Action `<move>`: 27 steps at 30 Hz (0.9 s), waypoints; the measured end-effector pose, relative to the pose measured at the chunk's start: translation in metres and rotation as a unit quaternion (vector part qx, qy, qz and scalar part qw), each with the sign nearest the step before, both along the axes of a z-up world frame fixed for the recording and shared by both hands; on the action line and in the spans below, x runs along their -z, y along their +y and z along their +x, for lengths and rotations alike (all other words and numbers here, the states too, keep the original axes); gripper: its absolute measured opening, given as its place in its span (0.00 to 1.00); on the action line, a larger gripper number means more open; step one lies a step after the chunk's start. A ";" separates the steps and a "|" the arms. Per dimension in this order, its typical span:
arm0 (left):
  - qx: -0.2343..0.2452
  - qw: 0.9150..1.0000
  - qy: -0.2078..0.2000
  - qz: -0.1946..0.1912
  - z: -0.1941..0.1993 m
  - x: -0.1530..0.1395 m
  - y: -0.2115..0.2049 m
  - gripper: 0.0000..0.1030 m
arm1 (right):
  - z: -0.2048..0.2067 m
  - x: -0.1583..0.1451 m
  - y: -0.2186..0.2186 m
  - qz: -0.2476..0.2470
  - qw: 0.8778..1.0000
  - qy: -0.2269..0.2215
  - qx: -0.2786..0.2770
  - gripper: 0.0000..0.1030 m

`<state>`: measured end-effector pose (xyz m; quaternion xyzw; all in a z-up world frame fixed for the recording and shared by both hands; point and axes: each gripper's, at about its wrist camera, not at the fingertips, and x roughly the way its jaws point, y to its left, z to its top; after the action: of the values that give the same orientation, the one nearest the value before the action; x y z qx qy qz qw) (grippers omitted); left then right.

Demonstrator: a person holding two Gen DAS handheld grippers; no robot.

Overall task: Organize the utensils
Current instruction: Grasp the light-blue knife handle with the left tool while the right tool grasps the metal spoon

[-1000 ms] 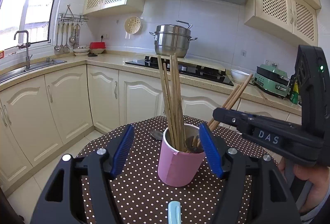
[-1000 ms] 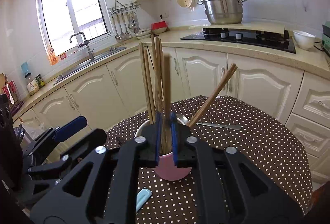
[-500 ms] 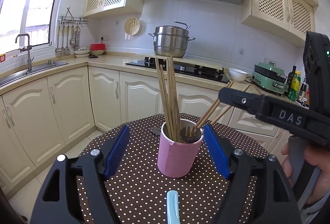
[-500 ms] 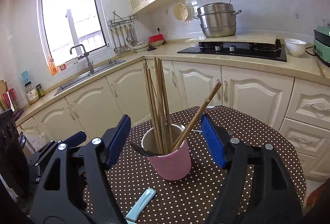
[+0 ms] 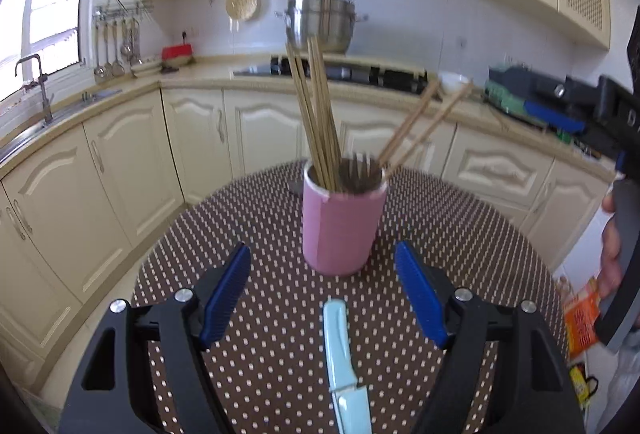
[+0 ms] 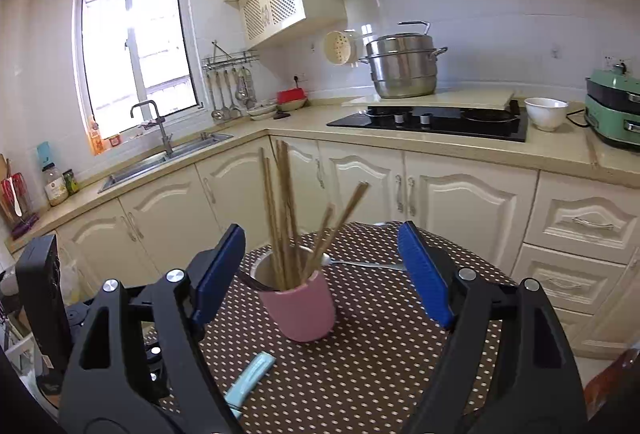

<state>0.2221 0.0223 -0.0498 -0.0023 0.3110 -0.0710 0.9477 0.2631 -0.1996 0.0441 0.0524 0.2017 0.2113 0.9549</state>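
A cream kitchen lay behind the dotted table (image 5: 248,234); your pink cup (image 5: 341,226) stood mid-table, chopsticks (image 5: 316,114) inside; a pale blue knife (image 5: 340,354) lay nearest; your left gripper (image 5: 322,298) was spread, empty; your right gripper (image 6: 322,274) was opening, empty; the knife looked light, stiff, slippery; take its handle.

A cup (image 5: 340,226) stands near the middle of the table (image 5: 460,234), with chopsticks (image 5: 316,114) and a fork (image 5: 359,170) standing in it. A knife (image 5: 340,358) lies on the table toward its near edge, apart from the cup. A spoon (image 6: 360,264) lies on the table just behind the cup, toward the far edge.
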 end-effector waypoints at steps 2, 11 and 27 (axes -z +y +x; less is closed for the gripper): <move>0.006 0.999 0.034 0.010 0.003 0.013 -0.004 0.71 | 0.004 0.009 -0.009 -0.008 1.000 0.011 0.008 0.76; -0.012 0.993 0.117 0.025 0.015 0.063 -0.015 0.71 | 0.050 0.062 -0.030 -0.063 0.995 0.079 0.020 0.76; -0.089 0.984 0.149 0.049 0.063 0.104 -0.021 0.71 | 0.194 0.153 0.026 -0.205 0.961 0.133 -0.131 0.76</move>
<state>0.2848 0.0015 -0.1542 0.0059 0.4504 0.0305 0.8923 0.4566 -0.1738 -0.1091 -0.1439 0.3705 0.2801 0.8738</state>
